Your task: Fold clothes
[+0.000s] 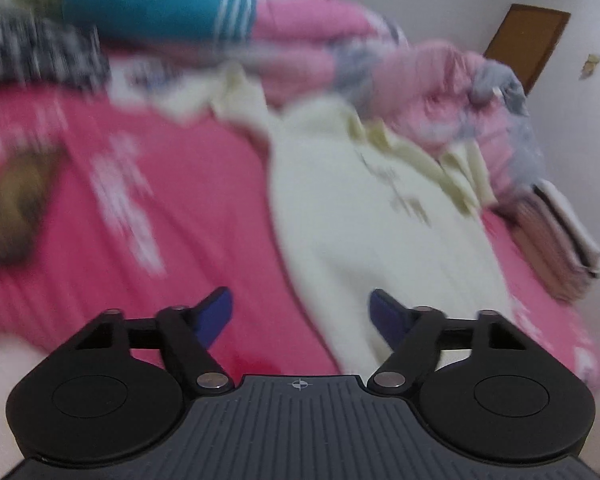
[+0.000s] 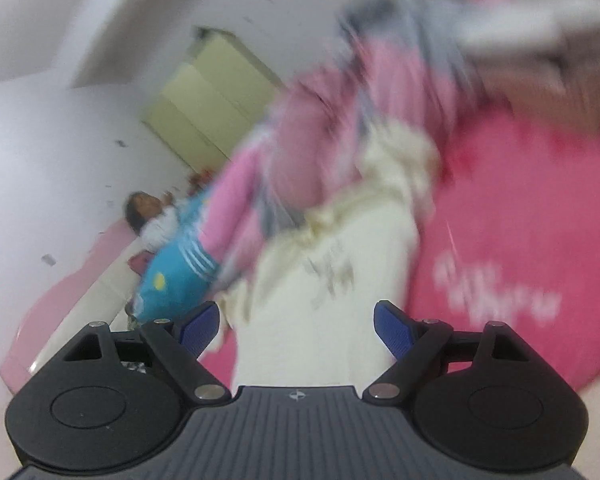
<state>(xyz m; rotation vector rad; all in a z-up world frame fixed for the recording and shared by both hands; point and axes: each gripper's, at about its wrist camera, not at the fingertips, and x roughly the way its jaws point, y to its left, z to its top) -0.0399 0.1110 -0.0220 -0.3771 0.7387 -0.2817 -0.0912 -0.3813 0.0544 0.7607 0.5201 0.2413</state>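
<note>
A cream white garment with a dark print lies spread on the pink bed cover. In the left wrist view my left gripper hovers over the garment's near left edge, jaws apart, nothing between its blue pads. The right wrist view shows the same cream garment running away from my right gripper, which stands open above the garment's near end with nothing gripped. Both pictures are blurred by motion.
A pink and grey quilt is heaped at the far side of the bed. A blue striped cushion and black-and-white cloth lie far left. Folded clothes are stacked at the right. A person sits by the wall.
</note>
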